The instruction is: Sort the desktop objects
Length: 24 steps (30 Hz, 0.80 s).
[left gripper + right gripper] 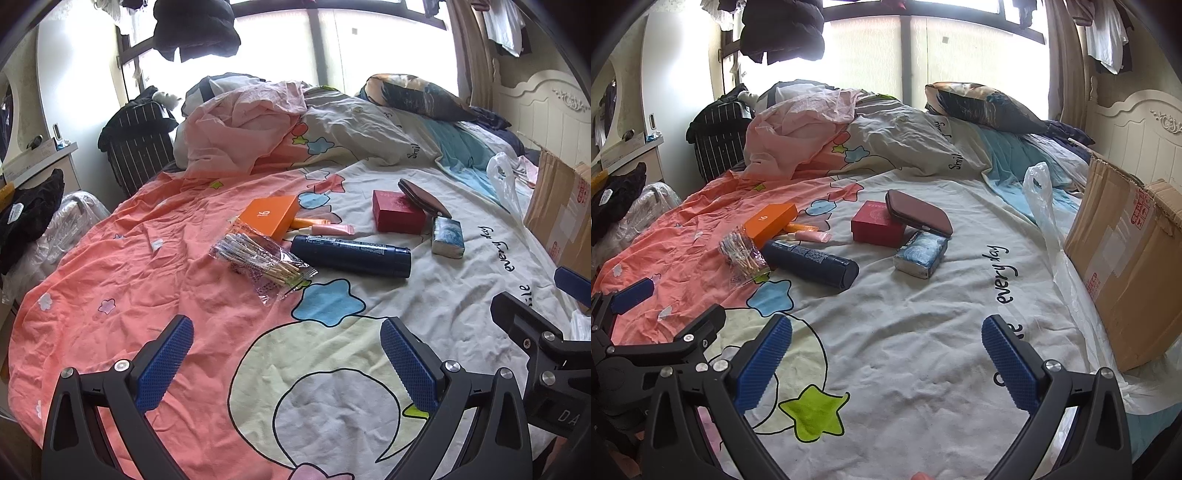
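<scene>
Left wrist view: we see our left tongs spread wide and empty, hovering above the bed's cartoon-print quilt in salmon and cream. Ahead of them lies a cluster of things. A dark blue cylindrical bottle lies on its side straight ahead; just left of it sits a clear plastic bag of wooden cotton swabs. Beyond these rests a flat orange cardboard box, with a small orange tube and a pale pink tube beside it. Ahead to the right stands a red square box, a maroon zipped case leaning on its far edge, and a blue-wrapped tissue pack just right of the box.

From the right wrist view, our right tongs are likewise spread apart, holding nothing, the cluster ahead and to the left. Far to their right a brown cardboard carton sits on the bed, with a thin clear plastic bag next to it.
</scene>
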{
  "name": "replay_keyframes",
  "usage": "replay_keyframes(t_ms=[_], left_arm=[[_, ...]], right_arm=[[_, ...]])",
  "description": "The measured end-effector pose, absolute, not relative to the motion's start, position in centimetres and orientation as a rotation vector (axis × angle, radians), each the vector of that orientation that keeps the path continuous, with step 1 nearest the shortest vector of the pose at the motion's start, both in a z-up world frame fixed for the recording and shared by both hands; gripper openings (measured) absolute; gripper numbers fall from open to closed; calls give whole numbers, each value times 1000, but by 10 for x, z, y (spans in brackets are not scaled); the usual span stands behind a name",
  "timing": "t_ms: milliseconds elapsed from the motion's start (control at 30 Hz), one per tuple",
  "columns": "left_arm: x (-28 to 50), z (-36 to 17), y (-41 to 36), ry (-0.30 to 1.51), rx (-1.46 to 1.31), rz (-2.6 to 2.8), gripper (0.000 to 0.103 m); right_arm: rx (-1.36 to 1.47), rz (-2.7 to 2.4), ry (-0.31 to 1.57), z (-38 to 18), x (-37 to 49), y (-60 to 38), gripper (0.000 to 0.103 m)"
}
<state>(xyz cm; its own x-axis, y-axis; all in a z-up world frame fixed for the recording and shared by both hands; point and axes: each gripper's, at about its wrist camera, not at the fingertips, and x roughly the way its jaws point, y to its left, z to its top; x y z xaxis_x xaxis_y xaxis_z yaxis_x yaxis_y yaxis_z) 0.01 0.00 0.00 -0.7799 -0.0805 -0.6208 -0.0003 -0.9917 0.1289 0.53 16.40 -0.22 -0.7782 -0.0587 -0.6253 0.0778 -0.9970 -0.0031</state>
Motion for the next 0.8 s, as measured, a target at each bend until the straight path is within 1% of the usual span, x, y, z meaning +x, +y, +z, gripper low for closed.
replay_keyframes(t_ms=[233,300,667,800], left_arm=[[4,-2,4,-195,1036,-2939,103],[0,-3,1,-168,1072,-2941,103],[1,1,-15,-53,1025,-2944,103],[1,1,-17,-60,1015,-2911,103]], right_arm=[[1024,-2851,-34,-3,5,166,103],[1026,-2838,-57,-3,5,167,103],[1110,-2756,-174,-12,-3,181,103],[1120,-2763,-142,-14,-2,179,103]])
